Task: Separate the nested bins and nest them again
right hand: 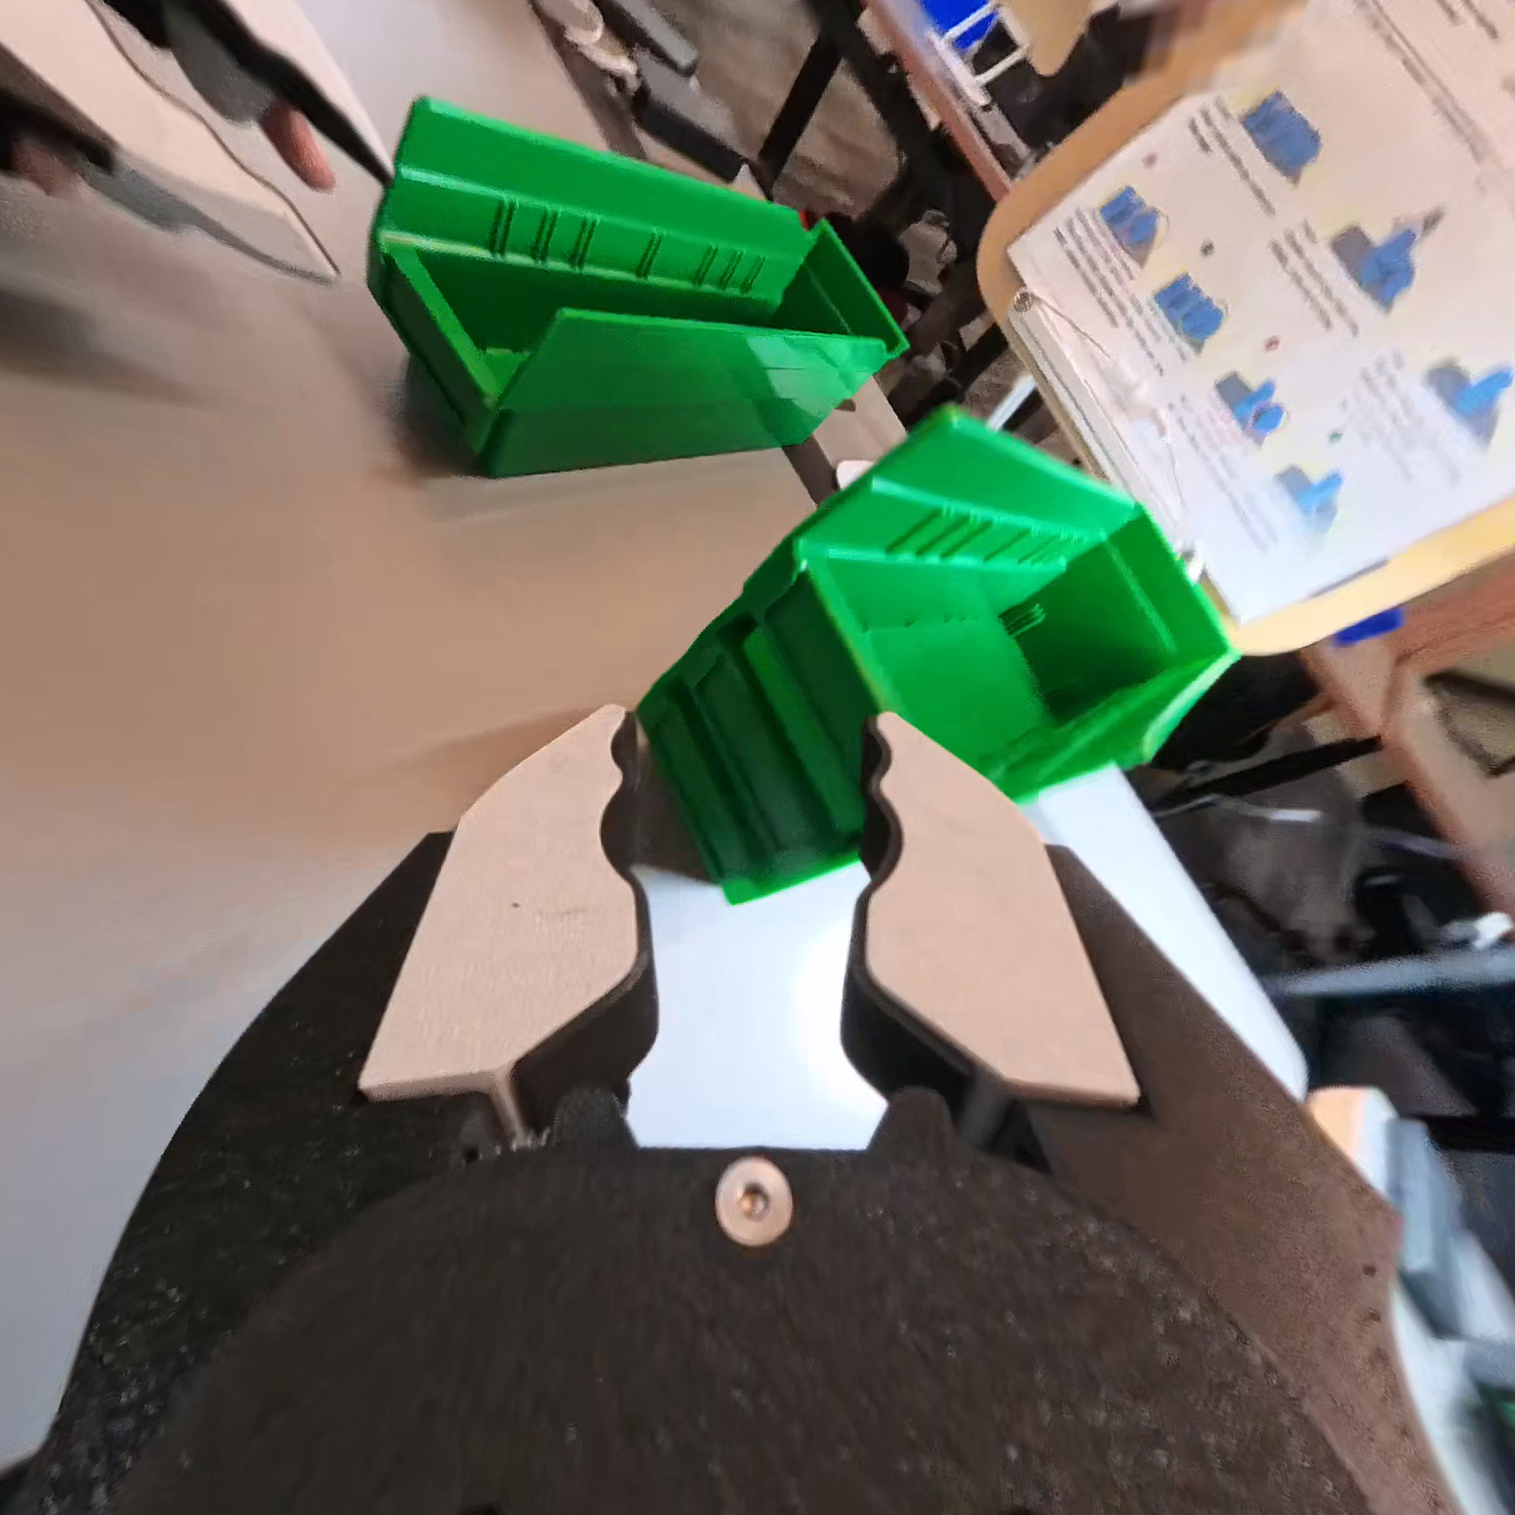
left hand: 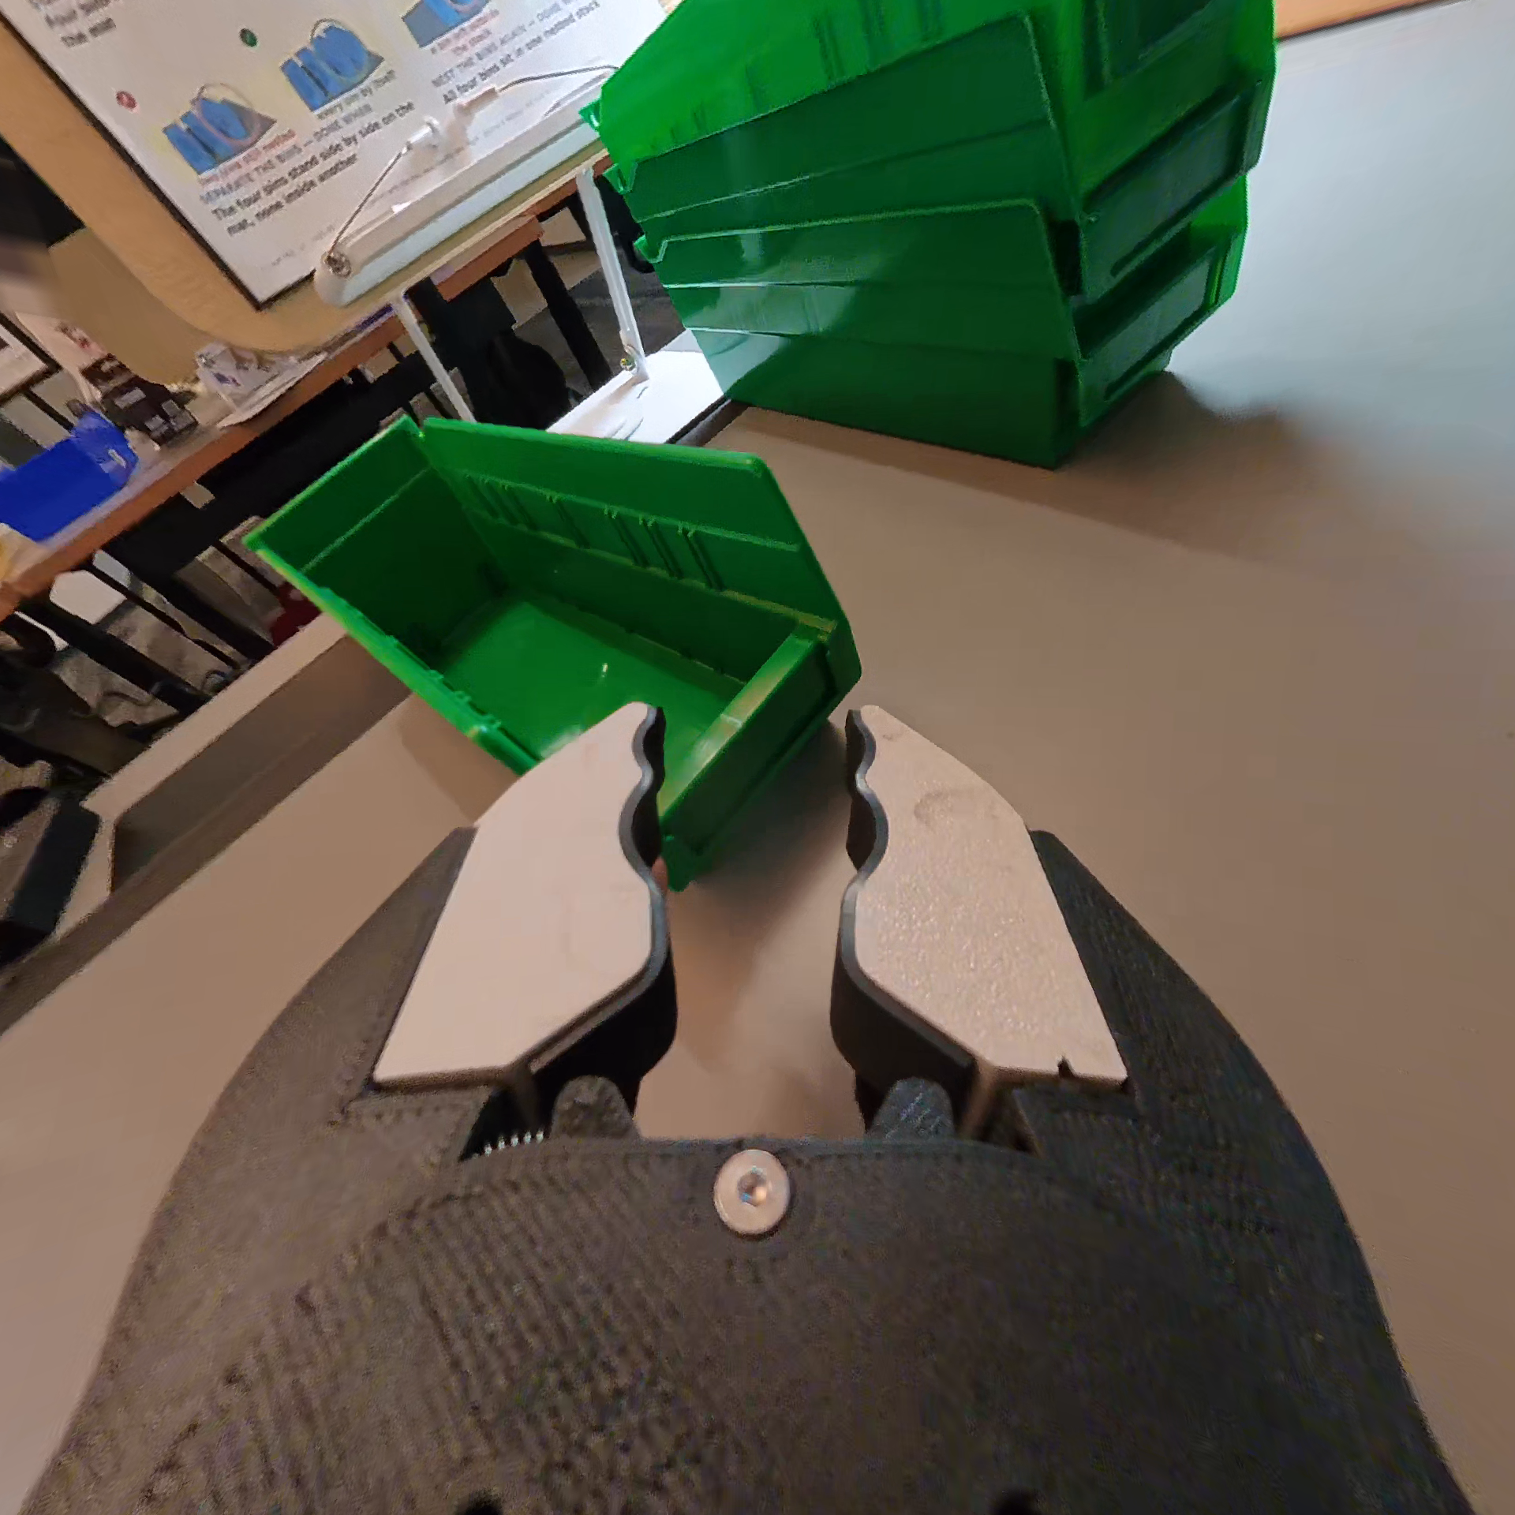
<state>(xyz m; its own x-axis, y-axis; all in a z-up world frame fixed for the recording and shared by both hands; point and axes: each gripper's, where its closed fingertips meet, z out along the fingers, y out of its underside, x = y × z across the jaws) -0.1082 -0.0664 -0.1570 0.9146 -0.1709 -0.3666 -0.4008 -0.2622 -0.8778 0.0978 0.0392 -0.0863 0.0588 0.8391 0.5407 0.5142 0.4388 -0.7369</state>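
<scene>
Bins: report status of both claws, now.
Left claw open, at the separated bin, front corner. Right claw straddles the nested stack at its front end, grip unclear. No obstruction seen.

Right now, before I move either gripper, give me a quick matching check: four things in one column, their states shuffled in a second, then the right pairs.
Things:
1. single green bin
2. stack of green bins
3. left gripper
4. instruction board

States:
A. nested one inside another
B. propped on a white stand at the table's far edge
C. alone on the table, empty
D. open, a bin corner between its fingertips

Pairs: 1-C, 2-A, 3-D, 4-B
</scene>
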